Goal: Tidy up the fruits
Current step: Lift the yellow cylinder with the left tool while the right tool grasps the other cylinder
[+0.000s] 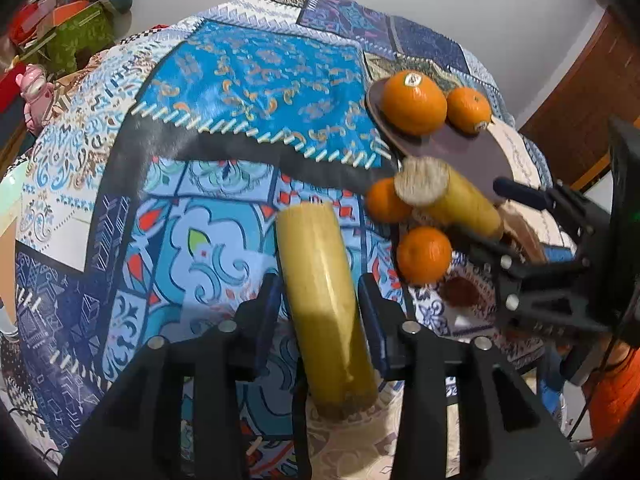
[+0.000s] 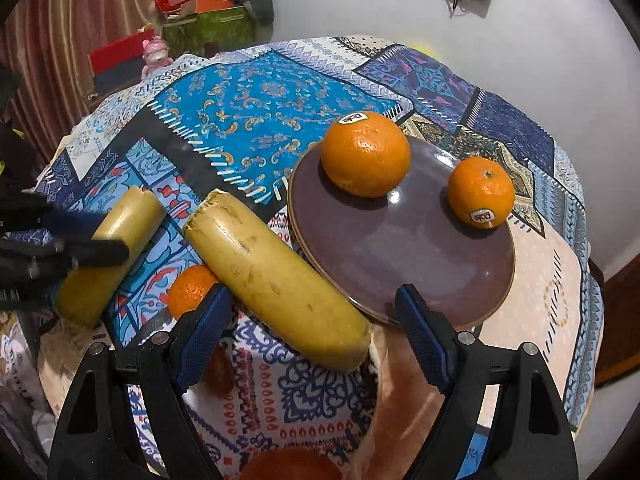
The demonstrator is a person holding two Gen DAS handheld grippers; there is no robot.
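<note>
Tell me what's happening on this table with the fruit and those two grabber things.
A person is sorting fruit with two handheld grippers on a patterned tablecloth. The left gripper straddles one yellow cut piece lying on the cloth; whether it is pinched is unclear. The right gripper is open, poised around a second yellow piece that leans against the brown plate. Two oranges sit on the plate. Smaller oranges are still on the cloth.
</note>
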